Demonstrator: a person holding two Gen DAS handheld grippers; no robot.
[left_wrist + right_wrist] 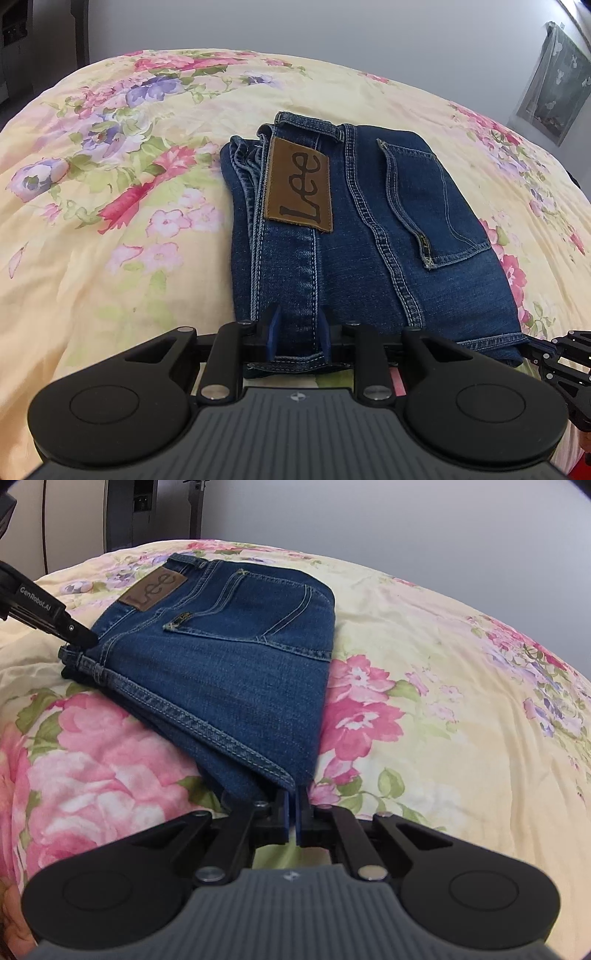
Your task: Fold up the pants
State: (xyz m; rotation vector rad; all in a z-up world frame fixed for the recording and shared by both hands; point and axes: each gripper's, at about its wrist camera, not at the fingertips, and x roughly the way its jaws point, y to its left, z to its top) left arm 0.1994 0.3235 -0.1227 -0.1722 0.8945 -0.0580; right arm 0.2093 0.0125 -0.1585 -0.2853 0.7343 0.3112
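Dark blue jeans [369,229] with a brown Lee patch [299,184] lie folded into a compact stack on the floral bedspread. My left gripper [297,332] has its jaws a little apart around the waistband edge at the stack's near side. In the right wrist view the jeans [229,657] stretch away to the upper left. My right gripper [294,805] is shut on the near corner of the folded denim. The left gripper also shows in the right wrist view [79,637] at the waistband corner. The right gripper shows in the left wrist view [546,349] at the far right.
The yellow bedspread [110,240] with pink and purple flowers covers the whole bed and is lightly wrinkled. A grey wall is behind it. A dark cabinet [147,509] stands beyond the bed's far edge. A hanging cloth [554,88] is on the wall at right.
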